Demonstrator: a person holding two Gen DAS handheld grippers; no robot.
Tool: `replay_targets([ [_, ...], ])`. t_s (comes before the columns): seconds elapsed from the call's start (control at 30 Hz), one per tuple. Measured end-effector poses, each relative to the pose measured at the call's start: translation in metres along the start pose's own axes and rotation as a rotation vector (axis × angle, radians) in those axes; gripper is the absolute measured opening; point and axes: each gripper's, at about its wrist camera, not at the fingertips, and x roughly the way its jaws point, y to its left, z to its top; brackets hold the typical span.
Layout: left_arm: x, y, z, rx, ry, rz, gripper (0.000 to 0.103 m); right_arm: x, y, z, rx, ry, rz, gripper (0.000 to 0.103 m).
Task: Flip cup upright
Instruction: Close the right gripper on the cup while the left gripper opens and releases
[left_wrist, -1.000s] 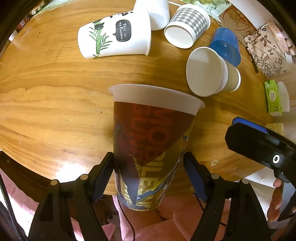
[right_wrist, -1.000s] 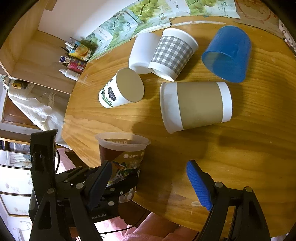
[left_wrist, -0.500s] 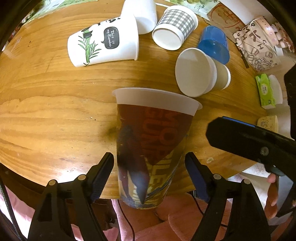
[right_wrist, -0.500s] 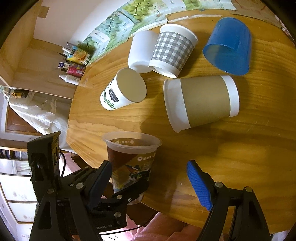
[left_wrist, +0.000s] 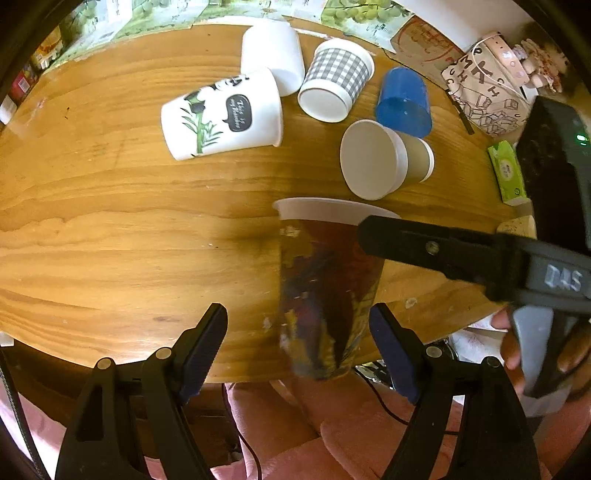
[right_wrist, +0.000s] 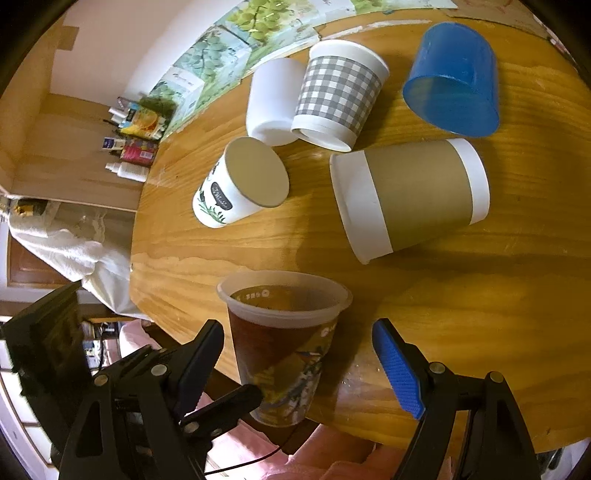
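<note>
Wood-grain worktop (left_wrist: 110, 229) fills both views, round-edged, with printed grape-pattern boxes along its far side and small bottles on a ledge at far left in the right wrist view.

At the near edge stands the printed plastic cup (right_wrist: 282, 343), mouth up, its translucent rim level and its base on the wood; it is also in the left wrist view (left_wrist: 325, 291), blurred there. So the flip of this cup looks done, as far as these views show.

Both grippers are clear of it. The left gripper (left_wrist: 297, 343) has its fingers spread wide, the cup between them but nearer the right one, with a gap on each side. The right gripper (right_wrist: 299, 360) is likewise spread, its fingers either side of the cup without touching, and shows in the left wrist view as a black bar crossing in front of the cup's upper right.

Farther back, five more cups lie on their sides:
- bamboo-print white cup (left_wrist: 221, 118), mid-left
- plain white cup (left_wrist: 271, 53), far centre
- grey checked cup (left_wrist: 336, 85), just right of it
- blue plastic cup (left_wrist: 404, 101), far right
- brown-sleeved cup (right_wrist: 410, 199), nearest the upright one

If the task covers all of them, most of the work is left; I judge the brown-sleeved cup the easiest next reach.
</note>
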Motion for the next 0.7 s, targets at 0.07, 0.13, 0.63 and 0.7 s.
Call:
replay_targets([
  [0.07,-0.006,0.003,-0.002,0.011,0.000,0.005,0.082,0.003,0.000,0.000,0.012,0.002,-0.002,0.083],
  [0.13,-0.010,0.006,-0.005,0.026,-0.001,0.011,0.082,0.006,0.001,0.000,0.030,0.004,-0.003,0.083],
  [0.63,-0.039,0.023,-0.033,0.197,-0.160,0.069,0.082,0.029,0.003,-0.006,0.137,-0.012,-0.074,0.083],
  [0.7,-0.040,0.026,-0.038,0.218,-0.199,0.079,0.082,0.032,0.002,-0.007,0.151,-0.022,-0.084,0.083],
])
